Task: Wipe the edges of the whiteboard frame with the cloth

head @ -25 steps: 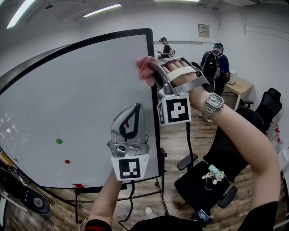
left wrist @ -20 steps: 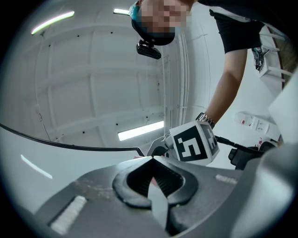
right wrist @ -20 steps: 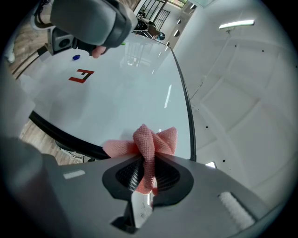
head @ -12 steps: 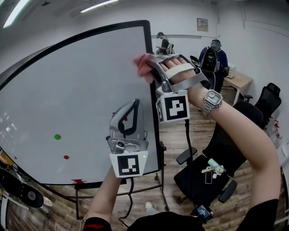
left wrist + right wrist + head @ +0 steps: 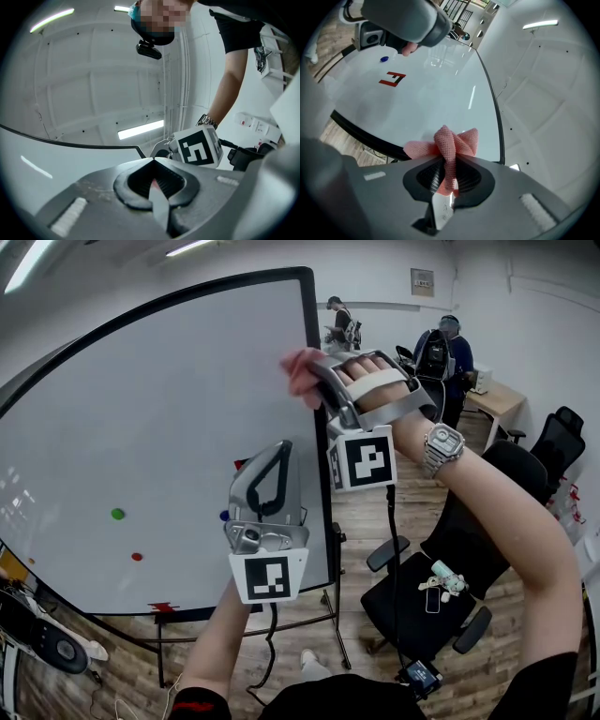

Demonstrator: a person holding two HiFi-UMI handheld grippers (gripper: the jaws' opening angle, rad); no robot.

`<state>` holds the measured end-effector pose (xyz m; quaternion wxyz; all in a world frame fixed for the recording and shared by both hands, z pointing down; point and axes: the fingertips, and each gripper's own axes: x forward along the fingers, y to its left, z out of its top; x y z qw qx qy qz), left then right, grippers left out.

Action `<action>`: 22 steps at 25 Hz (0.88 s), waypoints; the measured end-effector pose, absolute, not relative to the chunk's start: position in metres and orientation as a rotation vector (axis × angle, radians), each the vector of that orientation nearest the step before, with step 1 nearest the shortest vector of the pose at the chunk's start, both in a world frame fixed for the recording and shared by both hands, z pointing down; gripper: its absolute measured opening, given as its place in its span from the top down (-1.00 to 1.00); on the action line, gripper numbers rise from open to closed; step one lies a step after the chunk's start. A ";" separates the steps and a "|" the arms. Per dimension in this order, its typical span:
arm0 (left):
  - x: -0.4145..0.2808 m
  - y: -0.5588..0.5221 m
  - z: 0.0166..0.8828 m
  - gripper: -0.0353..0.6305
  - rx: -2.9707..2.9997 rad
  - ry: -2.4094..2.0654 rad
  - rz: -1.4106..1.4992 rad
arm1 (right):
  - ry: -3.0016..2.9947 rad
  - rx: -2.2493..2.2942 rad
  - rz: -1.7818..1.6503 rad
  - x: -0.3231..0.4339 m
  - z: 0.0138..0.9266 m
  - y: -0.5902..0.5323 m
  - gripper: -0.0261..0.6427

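The pink cloth [image 5: 297, 370] is clamped in the right tongs [image 5: 316, 381], whose jaws are closed tightly on it. In the right gripper view a bunched fold of the cloth [image 5: 449, 143] is seen standing up out of those tongs [image 5: 444, 182]. In the head view the cloth is held at the right-hand vertical edge of the black frame [image 5: 322, 486] of the whiteboard [image 5: 141, 418], a little below the upper right corner and at about 12 o'clock from the picture's centre. The cloth overlaps the frame there, though actual contact cannot be confirmed. The left tongs [image 5: 278, 454] are held at about 7 o'clock from the right tongs, in front of the white surface just inside the same edge. In the left gripper view their jaws [image 5: 155, 186] are seen brought together with nothing gripped between them. A green dot [image 5: 117, 514], a red dot [image 5: 137, 557] and a blue dot [image 5: 224, 516] are seen on the board, with a red mark [image 5: 161, 607] near its bottom edge. A wristwatch [image 5: 442, 448] is worn on the right arm. A black office chair [image 5: 427, 601] stands on the wooden floor [image 5: 361, 521] at about 5 o'clock from the board.
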<state>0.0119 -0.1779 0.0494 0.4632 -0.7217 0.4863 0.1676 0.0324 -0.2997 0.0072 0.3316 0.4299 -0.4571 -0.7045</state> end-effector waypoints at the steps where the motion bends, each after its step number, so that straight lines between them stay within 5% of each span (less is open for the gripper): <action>1: 0.011 -0.178 0.051 0.90 -1.775 1.195 0.408 | -1.194 1.123 -1.840 0.032 0.008 -0.299 0.79; 22: 0.017 -0.179 0.079 0.90 -1.816 1.211 0.360 | -1.213 1.091 -1.836 0.035 0.040 -0.296 0.79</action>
